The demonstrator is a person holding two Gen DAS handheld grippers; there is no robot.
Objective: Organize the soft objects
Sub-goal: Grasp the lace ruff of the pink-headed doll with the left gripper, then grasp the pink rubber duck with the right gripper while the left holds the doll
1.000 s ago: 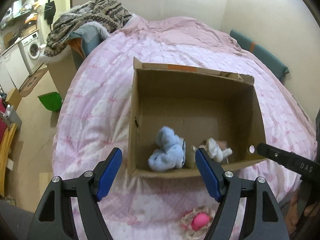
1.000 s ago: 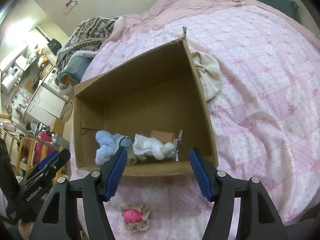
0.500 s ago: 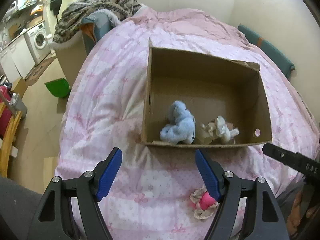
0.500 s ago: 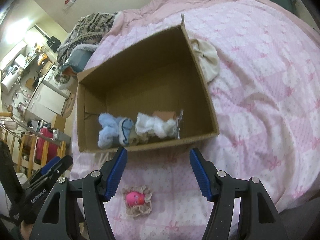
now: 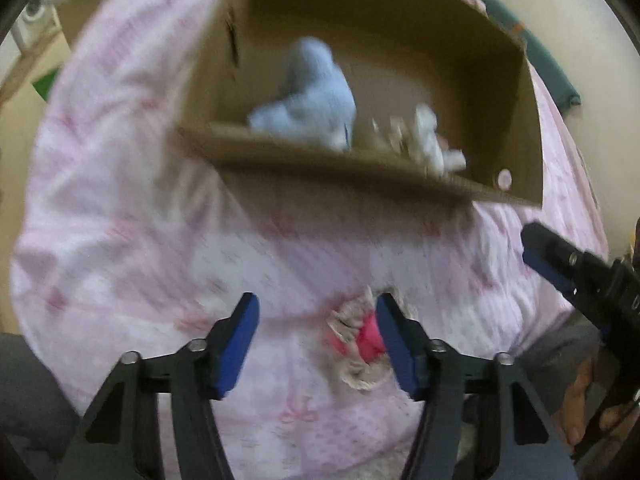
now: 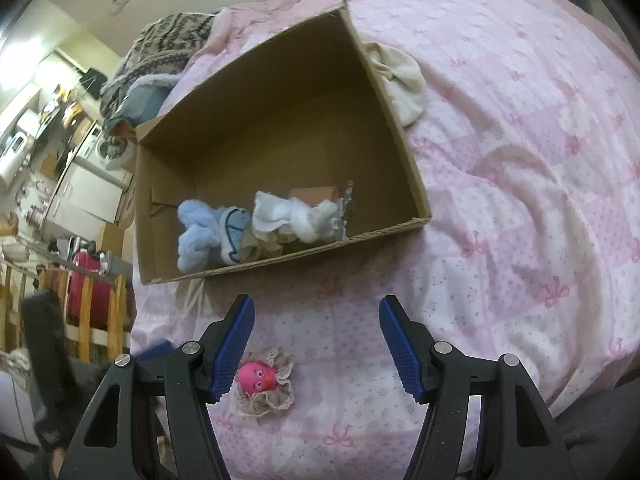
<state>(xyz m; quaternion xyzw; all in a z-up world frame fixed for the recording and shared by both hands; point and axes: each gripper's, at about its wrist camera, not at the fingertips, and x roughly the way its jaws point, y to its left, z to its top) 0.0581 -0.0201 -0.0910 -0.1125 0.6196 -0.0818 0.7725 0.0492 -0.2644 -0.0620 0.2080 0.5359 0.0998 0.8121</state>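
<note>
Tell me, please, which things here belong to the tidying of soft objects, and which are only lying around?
Belong to the job:
cardboard box
blue plush toy
white plush toy
pink frilly toy
left gripper
right gripper

Only lying about:
cream cloth
patterned blanket
pink quilt

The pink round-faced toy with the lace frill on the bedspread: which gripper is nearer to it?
Left. The left gripper is open low over the pink round-faced toy, its right finger overlapping it. The right gripper is open, higher, with the toy beside its left finger.
</note>
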